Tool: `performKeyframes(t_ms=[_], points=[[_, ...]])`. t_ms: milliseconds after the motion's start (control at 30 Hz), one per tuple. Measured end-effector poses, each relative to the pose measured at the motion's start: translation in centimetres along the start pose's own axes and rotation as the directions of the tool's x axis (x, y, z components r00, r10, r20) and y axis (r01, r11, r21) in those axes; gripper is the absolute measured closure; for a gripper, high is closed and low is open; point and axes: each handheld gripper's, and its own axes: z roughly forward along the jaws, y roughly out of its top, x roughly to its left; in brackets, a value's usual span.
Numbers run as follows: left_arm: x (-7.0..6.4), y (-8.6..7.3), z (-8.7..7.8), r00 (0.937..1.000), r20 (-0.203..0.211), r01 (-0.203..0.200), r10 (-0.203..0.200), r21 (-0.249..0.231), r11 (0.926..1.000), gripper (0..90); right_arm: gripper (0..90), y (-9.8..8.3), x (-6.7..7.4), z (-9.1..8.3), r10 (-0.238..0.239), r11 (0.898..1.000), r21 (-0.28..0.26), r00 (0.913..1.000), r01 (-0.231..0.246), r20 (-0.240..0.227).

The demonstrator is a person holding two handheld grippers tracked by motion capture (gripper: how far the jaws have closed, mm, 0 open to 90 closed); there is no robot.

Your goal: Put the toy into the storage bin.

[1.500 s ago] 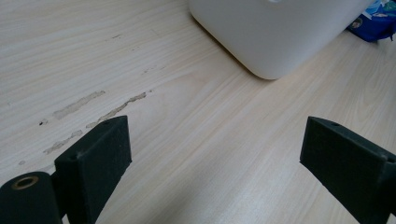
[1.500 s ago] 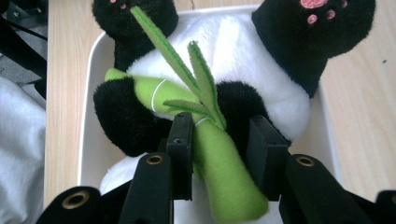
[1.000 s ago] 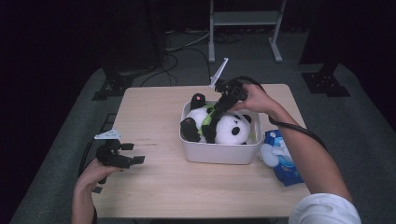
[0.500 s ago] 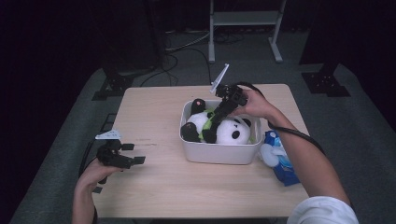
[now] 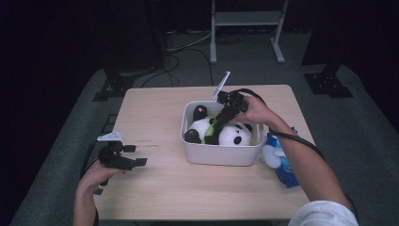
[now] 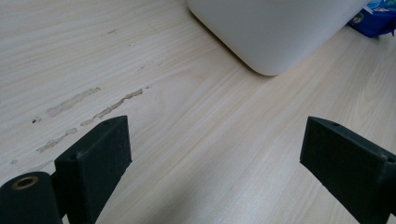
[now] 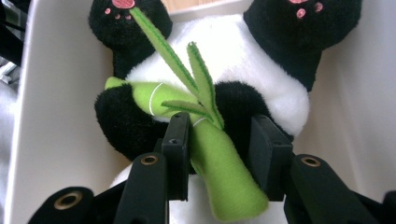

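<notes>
A black-and-white plush panda (image 5: 235, 134) lies on its back in a white bin (image 5: 221, 155) at mid-table, hugging a green bamboo stalk (image 7: 219, 158). My right gripper (image 5: 214, 134) reaches down into the bin from the far side. In the right gripper view its jaws (image 7: 219, 140) straddle the bamboo stalk: the left pad touches it and a dark gap shows at the right pad. These jaws have just been opening a little. My left gripper (image 5: 135, 155) rests open at the table's near left, with bare wood between its jaws (image 6: 215, 154).
A blue and white soft thing (image 5: 282, 160) lies on the table against the bin's right side; its corner (image 6: 378, 18) shows past the bin wall (image 6: 275, 28). Scuff marks (image 6: 88, 107) run across the wood on the left. Dark floor, cables and stand legs surround the table.
My right gripper has sunk lower into the bin over the panda. The left gripper has not moved.
</notes>
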Motion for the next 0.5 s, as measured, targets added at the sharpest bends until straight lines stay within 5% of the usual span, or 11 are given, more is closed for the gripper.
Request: performKeyframes(t_ms=[500], points=[[-0.2,0.1,0.1,1.0,0.002,-0.005,0.005,0.002,1.0,7.6,55.3,-0.8,0.1,-0.7,0.057,0.998,-0.021,0.9984,-0.057,-0.003]])
